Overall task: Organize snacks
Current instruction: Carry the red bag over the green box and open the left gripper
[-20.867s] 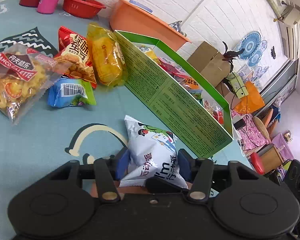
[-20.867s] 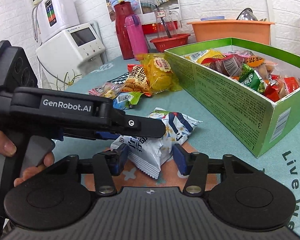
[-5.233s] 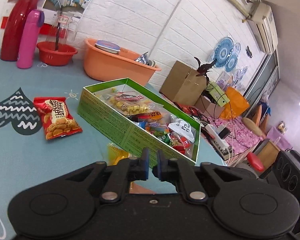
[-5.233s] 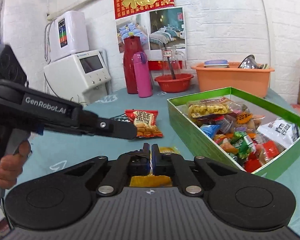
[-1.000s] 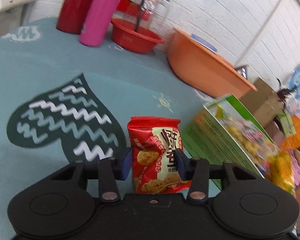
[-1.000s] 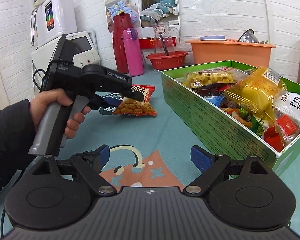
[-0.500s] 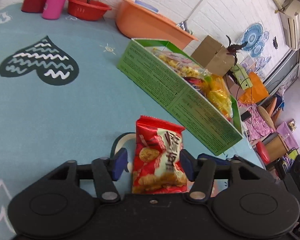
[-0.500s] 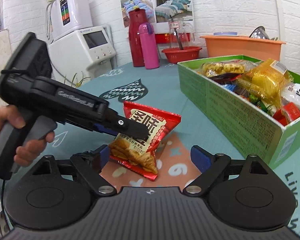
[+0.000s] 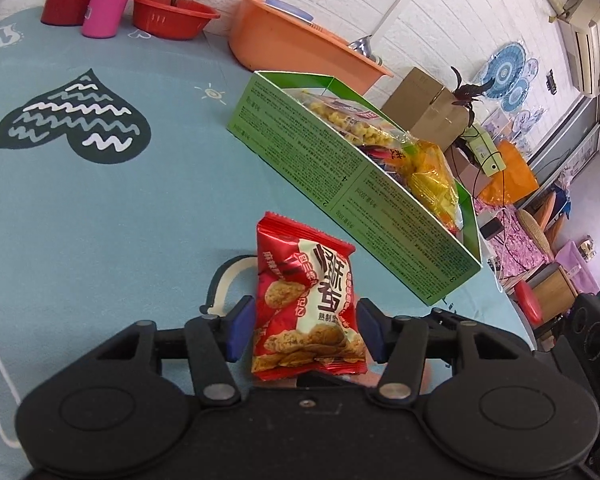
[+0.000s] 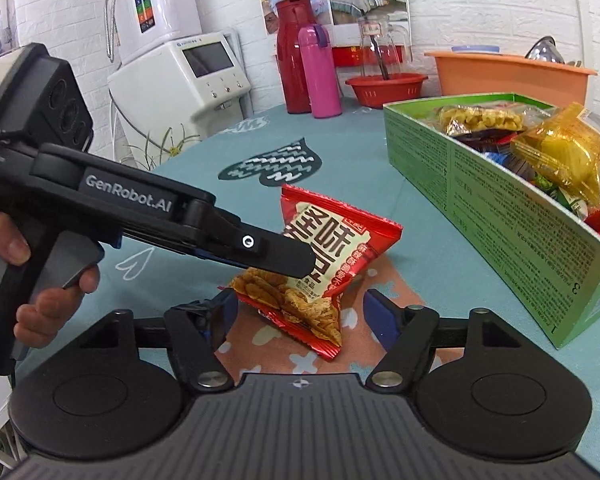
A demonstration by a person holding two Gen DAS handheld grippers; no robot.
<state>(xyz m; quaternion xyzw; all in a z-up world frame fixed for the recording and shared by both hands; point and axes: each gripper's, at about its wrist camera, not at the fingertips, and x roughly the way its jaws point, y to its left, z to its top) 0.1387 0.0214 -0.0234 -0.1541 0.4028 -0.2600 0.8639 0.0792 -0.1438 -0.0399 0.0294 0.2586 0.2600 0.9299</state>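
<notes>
- The red snack packet point(image 9: 306, 312) is lying on the desk point(image 9: 100, 208), between the left gripper point(image 9: 300, 330)'s released jaws; those jaws are closing slightly, though the pads are not pressing on it as far as the left wrist view shows.
- The right gripper point(image 10: 298, 318) is hovering just behind the packet with its jaws spread wide and holding nothing; the packet's lower corner is sitting between them.
- This is looking like a handover: the right jaws should be closing squarely across the packet's puffed middle, not its crimped edge, and only firmly enough to keep the foil from slipping.
- The left gripper should be backing away before the lift, since its finger is lying over the packet's left side in the right wrist view.
- The green box point(image 10: 500, 208) is standing near on the right, already heaped with snacks; a yellow bag point(image 10: 560, 152) is riding above its rim.
- The box's near wall is standing in the way, so the packet is needing height to clear it.
- A pink bottle point(image 10: 320, 72), red bowl point(image 10: 384, 88) and orange basin point(image 10: 508, 76) are sitting well apart at the back.
</notes>
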